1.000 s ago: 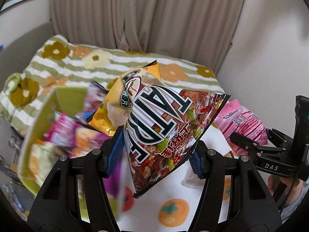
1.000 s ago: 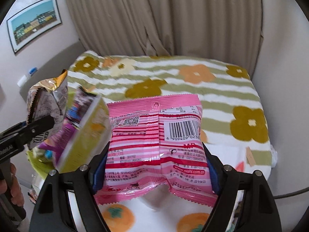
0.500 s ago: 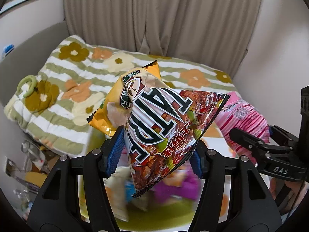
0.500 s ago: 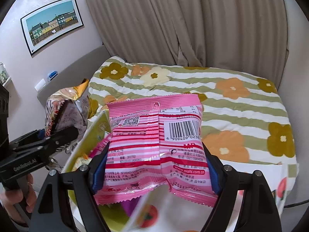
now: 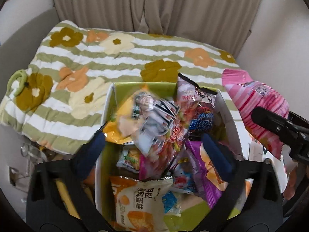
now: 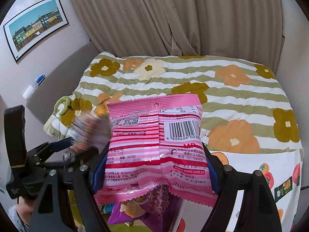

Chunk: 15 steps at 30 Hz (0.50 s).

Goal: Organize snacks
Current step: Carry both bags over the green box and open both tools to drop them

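Left wrist view: left gripper [image 5: 154, 150] fingers opening, blurred chip bags [image 5: 146, 119] loose between them above green snack box [image 5: 108, 104]. Right gripper [image 6: 157, 166] clenched on pink packet [image 6: 156, 145].

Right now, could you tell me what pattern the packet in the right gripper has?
Pink, red and white stripes on the packet, clearest in the right wrist view.

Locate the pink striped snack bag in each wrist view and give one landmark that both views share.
Left wrist view: pink striped snack bag at the right edge, clamped in the right gripper.
Right wrist view: pink striped snack bag at centre, between the right gripper's pads.
Shared landmark: the green-striped flowered blanket behind it.
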{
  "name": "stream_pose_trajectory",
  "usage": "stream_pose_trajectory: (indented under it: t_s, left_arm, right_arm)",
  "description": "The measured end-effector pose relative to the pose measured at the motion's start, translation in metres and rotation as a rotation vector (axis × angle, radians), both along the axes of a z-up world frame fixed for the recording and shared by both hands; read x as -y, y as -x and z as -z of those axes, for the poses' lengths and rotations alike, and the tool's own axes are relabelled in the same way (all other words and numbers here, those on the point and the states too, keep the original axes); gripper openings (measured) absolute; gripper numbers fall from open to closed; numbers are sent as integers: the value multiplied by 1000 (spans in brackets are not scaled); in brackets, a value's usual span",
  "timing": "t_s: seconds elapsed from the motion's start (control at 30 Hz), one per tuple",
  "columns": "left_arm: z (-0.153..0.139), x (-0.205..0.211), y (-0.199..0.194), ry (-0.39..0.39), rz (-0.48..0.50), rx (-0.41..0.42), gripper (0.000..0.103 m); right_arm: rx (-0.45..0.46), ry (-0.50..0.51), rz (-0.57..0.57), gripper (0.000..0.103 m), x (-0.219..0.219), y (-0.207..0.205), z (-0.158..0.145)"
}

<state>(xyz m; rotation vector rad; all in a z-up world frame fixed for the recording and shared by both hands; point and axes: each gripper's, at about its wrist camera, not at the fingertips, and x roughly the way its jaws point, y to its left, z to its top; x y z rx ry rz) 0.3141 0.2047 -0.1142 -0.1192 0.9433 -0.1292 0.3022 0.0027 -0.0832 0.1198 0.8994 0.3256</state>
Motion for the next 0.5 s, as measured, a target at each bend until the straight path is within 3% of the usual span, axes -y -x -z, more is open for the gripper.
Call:
stream_pose_trajectory:
  t_s: [0.5]
  left_arm:
    - [-1,-7,23,-7,-45,-15,102]
  right_arm:
    - [-29,5,-64,80,-20,-23,9]
